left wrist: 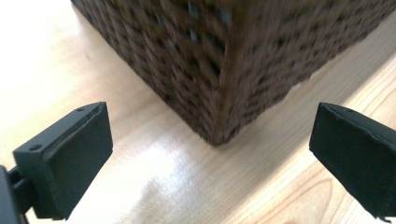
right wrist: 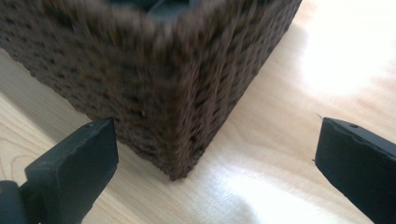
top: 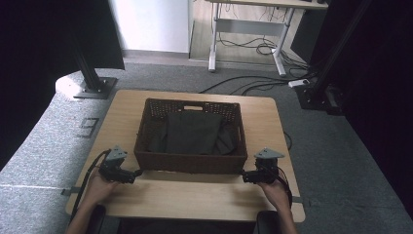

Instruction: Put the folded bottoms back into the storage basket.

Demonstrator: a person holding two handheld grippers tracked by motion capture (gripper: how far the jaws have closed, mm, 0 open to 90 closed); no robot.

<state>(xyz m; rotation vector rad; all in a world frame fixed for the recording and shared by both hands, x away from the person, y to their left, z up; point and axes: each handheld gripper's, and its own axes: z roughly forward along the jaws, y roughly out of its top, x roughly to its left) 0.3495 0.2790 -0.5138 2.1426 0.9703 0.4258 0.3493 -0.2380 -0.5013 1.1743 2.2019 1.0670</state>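
Note:
A dark brown woven basket (top: 190, 163) stands on the middle of the wooden table, holding folded dark cloth (top: 192, 132). My left gripper (top: 138, 173) sits at the basket's near left corner, jaws open wide, pointing at that corner (left wrist: 219, 116). At the near right corner my right gripper (top: 244, 176) is also open, with the basket corner (right wrist: 180, 140) straight ahead between its jaws. Neither gripper holds anything. In the left gripper view its own gripper (left wrist: 210, 158) straddles bare wood; the right gripper (right wrist: 217, 163) does likewise in its view.
The light wooden table (top: 195, 195) has free strips in front of the basket and along both sides. Beyond the table lie grey carpet, black frame posts (top: 90, 73), a desk's legs (top: 213, 44) and loose cables (top: 258, 83).

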